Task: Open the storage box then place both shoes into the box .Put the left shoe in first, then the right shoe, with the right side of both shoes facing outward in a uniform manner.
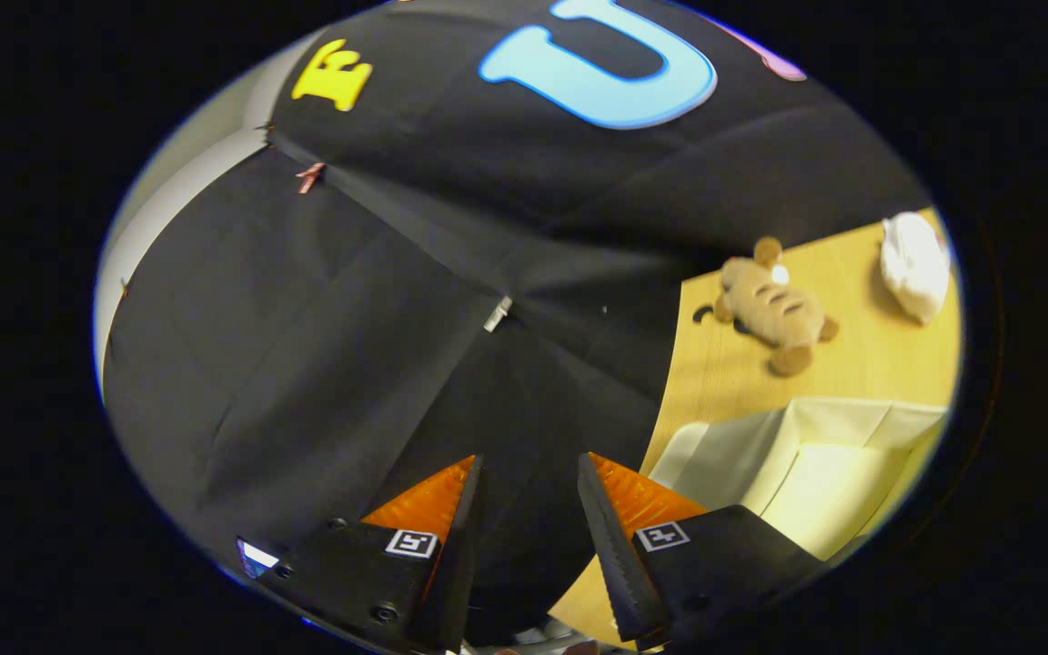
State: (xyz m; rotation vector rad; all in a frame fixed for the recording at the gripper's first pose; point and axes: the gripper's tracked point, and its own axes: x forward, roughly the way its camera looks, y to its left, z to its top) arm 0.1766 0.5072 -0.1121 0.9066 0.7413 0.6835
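Booth wall (378, 346): matt black cloth, creased, seams pinned with small clips.
Desk (733, 373): pale wood-grain top, smooth, low sheen.
Brown plush toy animal (774, 309): soft, fuzzy fabric.
Open cream storage box (815, 455): smooth, matt panels, paper-like or fabric; cannot tell which.
White crumpled bundle (913, 264): soft, cloth-like.
Gripper (531, 509): fingers apart, ridged inner faces, holding nothing.

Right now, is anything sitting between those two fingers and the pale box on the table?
Nothing visible does. The gripper is open with only black cloth wall between its fingers, and the open storage box lies just beside them. The plush toy sits beyond the box, out of the way.
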